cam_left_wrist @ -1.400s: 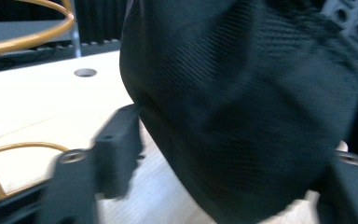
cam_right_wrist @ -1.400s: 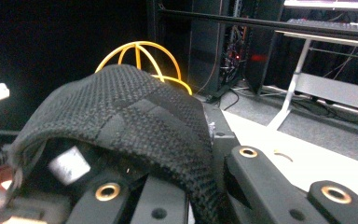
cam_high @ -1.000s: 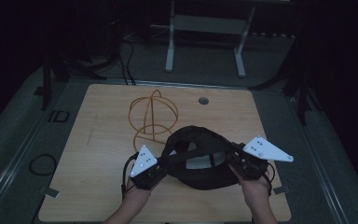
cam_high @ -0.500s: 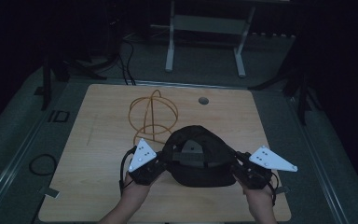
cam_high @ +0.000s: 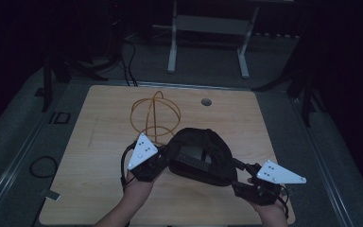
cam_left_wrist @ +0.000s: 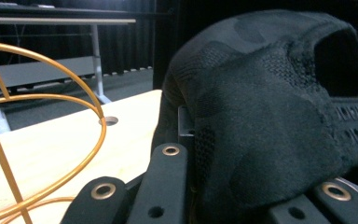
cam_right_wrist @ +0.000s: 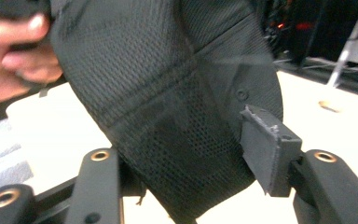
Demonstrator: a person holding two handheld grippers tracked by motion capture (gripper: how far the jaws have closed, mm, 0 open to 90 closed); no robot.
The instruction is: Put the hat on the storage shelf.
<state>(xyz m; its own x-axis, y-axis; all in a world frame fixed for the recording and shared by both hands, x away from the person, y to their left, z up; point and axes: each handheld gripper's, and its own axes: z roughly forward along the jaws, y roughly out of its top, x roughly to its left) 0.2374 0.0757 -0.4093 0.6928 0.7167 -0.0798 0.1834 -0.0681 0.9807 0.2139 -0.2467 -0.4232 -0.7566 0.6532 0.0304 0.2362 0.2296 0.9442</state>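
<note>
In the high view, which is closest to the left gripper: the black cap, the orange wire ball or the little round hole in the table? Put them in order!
From the left gripper:
1. Black cap, held at its fingers.
2. Orange wire ball, just behind it.
3. Round hole, farthest, toward the table's far edge.

An orange wire frame [cam_high: 154,117] stands on the wooden table [cam_high: 99,156] — a round hole [cam_high: 206,101] nearby.

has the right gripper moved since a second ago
Yes. In the high view the right gripper has slid away from the wire stand toward the table's near right corner, its fingers just opening off the black cap.

Black hand-held grippers [cam_high: 163,163] — grey three-cornered plates [cam_high: 142,150]
</note>
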